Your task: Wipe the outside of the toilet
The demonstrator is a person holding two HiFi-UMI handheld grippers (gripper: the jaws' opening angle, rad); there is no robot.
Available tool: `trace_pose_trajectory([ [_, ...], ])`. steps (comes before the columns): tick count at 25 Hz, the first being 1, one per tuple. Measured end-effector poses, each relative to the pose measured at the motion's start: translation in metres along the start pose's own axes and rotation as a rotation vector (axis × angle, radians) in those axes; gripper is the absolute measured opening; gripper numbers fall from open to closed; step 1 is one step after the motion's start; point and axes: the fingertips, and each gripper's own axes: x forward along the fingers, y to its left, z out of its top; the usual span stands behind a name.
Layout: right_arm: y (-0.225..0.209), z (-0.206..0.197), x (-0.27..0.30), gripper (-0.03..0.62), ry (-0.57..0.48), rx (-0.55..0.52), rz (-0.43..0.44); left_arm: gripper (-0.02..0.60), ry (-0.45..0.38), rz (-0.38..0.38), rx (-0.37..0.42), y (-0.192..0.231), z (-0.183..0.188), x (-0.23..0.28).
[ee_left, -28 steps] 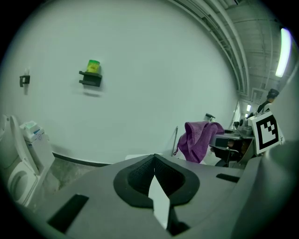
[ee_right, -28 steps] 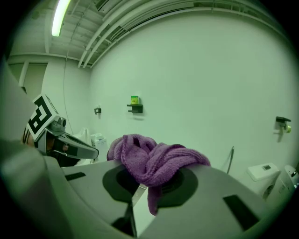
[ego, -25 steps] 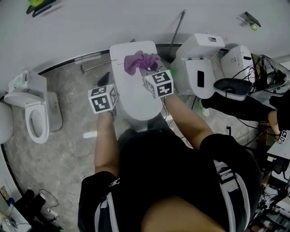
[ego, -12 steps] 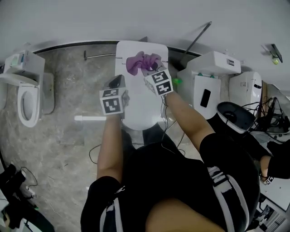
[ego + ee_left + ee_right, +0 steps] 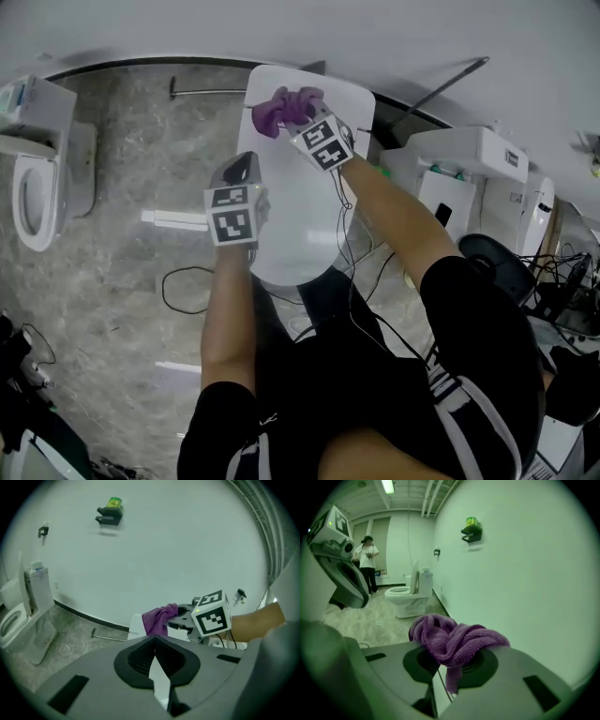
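Observation:
A white toilet (image 5: 300, 216) with its lid down stands below me against the wall. My right gripper (image 5: 298, 122) is shut on a purple cloth (image 5: 281, 106) (image 5: 452, 641) and holds it over the tank top at the far end. In the left gripper view the purple cloth (image 5: 158, 619) hangs from the right gripper (image 5: 187, 618) ahead. My left gripper (image 5: 240, 178) hovers at the lid's left edge, its jaws closed to a thin slit with nothing between them (image 5: 157, 674).
A second white toilet (image 5: 33, 159) (image 5: 410, 590) stands on the marble floor at the left. More toilets and tanks (image 5: 478, 178) crowd the right, with cables (image 5: 187, 281) on the floor. A small wall shelf (image 5: 110, 513) hangs above. A person (image 5: 368, 566) stands far down the room.
The head view has swung rightward, so the toilet sits more central. My right gripper has carried the cloth farther toward the wall end of the tank. The left gripper stays beside the lid.

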Motion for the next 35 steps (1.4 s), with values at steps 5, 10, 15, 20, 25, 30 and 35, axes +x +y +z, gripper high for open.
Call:
trace_pose_trajectory([
  [5, -0.012, -0.022, 0.072, 0.067, 0.058, -0.227, 0.085, 0.009, 0.04, 0.017, -0.015, 0.018, -0.028, 0.027],
  [10, -0.017, -0.036, 0.129, 0.067, 0.1, -0.301, 0.167, 0.01, 0.065, 0.04, -0.054, 0.033, -0.049, 0.041],
  [15, -0.02, -0.051, 0.164, 0.067, 0.165, -0.372, 0.212, 0.01, 0.08, 0.062, -0.077, 0.043, -0.065, 0.046],
  [20, -0.024, -0.06, 0.182, 0.067, 0.194, -0.341, 0.272, 0.009, 0.109, 0.083, -0.103, 0.046, -0.083, 0.052],
  [25, -0.029, -0.063, 0.183, 0.067, 0.247, -0.251, 0.331, 0.01, 0.117, 0.095, -0.108, 0.049, -0.09, 0.056],
  [30, -0.05, -0.078, 0.171, 0.067, 0.346, -0.209, 0.355, 0.009, 0.124, 0.1, -0.1, 0.043, -0.09, 0.063],
  [35, -0.076, -0.103, 0.149, 0.067, 0.366, -0.164, 0.327, 0.009, 0.136, 0.058, -0.085, 0.011, -0.088, 0.076],
])
